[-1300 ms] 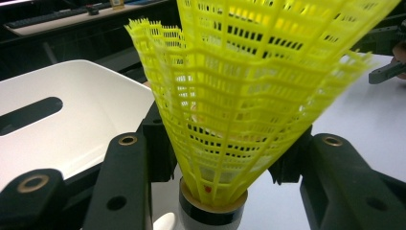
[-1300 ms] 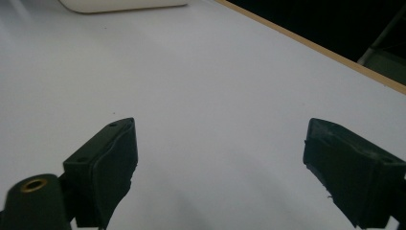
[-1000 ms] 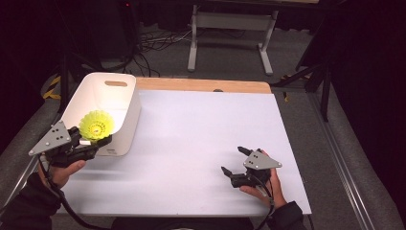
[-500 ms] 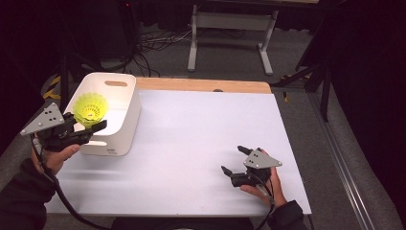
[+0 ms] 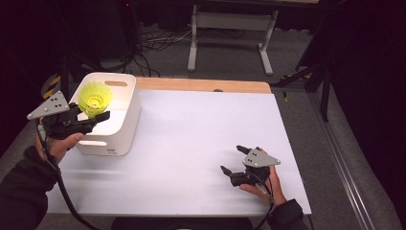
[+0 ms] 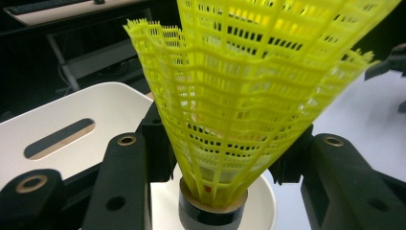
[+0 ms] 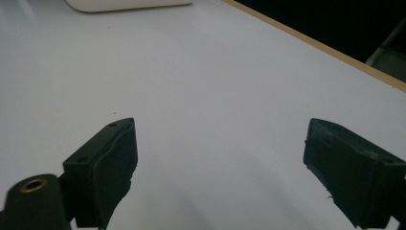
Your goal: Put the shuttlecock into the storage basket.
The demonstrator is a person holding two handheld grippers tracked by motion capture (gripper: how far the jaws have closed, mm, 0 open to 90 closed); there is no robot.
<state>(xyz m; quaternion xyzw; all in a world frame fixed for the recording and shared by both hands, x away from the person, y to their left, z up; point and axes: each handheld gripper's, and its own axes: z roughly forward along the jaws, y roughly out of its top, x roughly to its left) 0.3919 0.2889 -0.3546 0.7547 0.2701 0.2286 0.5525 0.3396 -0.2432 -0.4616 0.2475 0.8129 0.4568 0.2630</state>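
- Shuttlecock [image 5: 95,97] sits at upper left of the high view, clamped in our left gripper [image 5: 98,115], skirt flaring up, held above the white bin [image 5: 125,125].
- In the left gripper view the yellow mesh skirt takes the centre and top of frame; the black-banded cork base [image 6: 213,211] sits bottom centre between the two jaws, which press in on the lower skirt from both sides.
- The bin's rim and handle slot [image 6: 58,138] show at left centre of that frame, so we judge the load is over the bin or right at its near edge; exact overlap is hard to call.
- Step in hand, as we read it: carry phase of dropping the shuttlecock into the bin.
- Next move calls for centring over the opening, lowering a little, then releasing the jaws so it falls clear of the rim.
- Right gripper [image 5: 233,162] rests at lower right of the high view on the white table [image 5: 201,143], jaws spread wide, holding nothing.
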